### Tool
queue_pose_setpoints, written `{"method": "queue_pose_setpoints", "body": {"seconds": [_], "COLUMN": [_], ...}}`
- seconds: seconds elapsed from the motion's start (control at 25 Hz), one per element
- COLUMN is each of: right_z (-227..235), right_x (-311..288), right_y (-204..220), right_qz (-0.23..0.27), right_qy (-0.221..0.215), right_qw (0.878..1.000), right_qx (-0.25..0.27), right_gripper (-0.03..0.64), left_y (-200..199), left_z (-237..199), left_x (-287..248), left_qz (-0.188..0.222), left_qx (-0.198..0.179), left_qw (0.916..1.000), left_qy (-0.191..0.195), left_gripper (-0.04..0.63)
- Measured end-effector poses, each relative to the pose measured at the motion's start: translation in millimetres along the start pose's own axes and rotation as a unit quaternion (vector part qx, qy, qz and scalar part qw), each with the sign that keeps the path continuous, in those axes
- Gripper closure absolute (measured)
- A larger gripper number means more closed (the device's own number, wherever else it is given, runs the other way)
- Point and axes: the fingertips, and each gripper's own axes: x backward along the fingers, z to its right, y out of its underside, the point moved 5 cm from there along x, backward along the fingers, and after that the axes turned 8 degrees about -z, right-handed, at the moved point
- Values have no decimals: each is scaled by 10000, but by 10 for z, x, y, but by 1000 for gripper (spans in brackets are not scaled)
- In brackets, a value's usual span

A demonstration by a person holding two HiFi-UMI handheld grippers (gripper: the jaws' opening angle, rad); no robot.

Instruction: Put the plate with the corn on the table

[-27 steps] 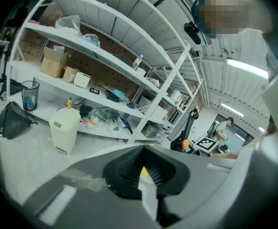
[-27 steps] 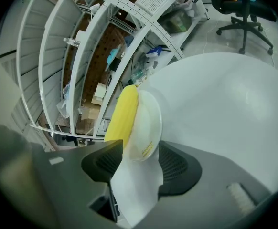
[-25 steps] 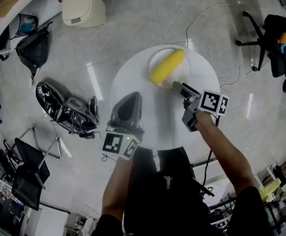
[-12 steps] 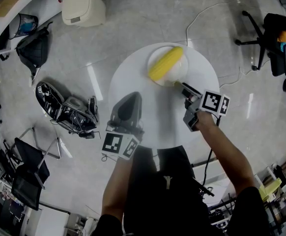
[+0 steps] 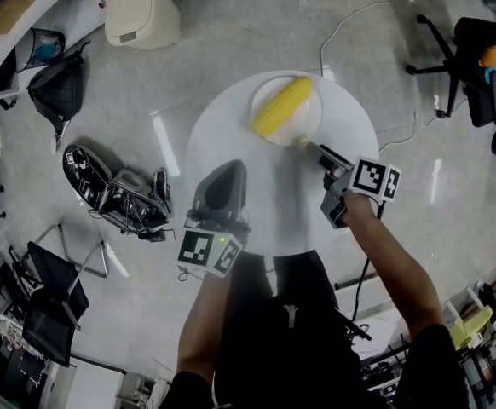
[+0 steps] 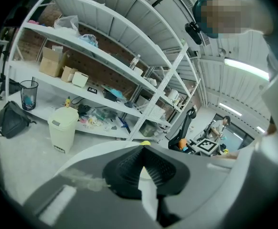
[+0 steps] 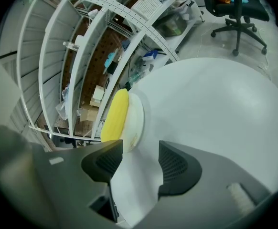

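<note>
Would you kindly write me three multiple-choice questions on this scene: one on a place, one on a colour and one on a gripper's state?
1. Where does the plate stand?
A. on the floor
B. on the round white table
C. on a shelf

2. What colour is the corn?
A. yellow
B. purple
C. white

3. How do the jaws of the right gripper stand?
A. shut on the plate
B. shut on nothing
C. apart

Answers:
1. B, since the head view shows the plate on the far part of the table.
2. A, since the cob is yellow in both the head view and the right gripper view.
3. C, since the right gripper view shows bare table in the gap between the jaws.
</note>
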Motion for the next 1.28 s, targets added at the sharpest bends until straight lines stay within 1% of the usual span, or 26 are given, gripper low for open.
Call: {"method": "queue_pose_setpoints", "body": {"seconds": [0.08,0.2,0.4,0.52,0.72,0.84,1.08,1.28], "right_z": [26,102,200,275,283,277,270,262], "right_x": [12,37,75,87,96,72,54,41], "right_y": [10,36,78,90,98,95,129,147], "right_qz": [-15,-66,-105,-143,-150,-187,-295,-369], "right_qy": [41,190,479,787,990,1137,1567,1903], "right_qw": [10000,9998,9988,9967,9944,9916,9810,9716], "right_qx": [2,10,66,132,340,593,1104,1359], "right_gripper": [390,455,520,606,611,611,611,611], "left_y": [4,20,19,-3,-47,-48,-10,-24], "left_z": [8,23,41,54,65,53,147,246], "left_x": [6,15,36,52,114,140,243,302], "left_qz": [1,4,-19,-9,53,44,-86,-71], "left_qx": [-14,-27,-47,-59,-90,-176,-427,-432], "left_qw": [10000,10000,10000,10000,9999,9998,9990,9990], "left_qy": [14,25,49,64,68,37,-36,-23], "left_gripper": [592,592,593,592,592,593,593,592]}}
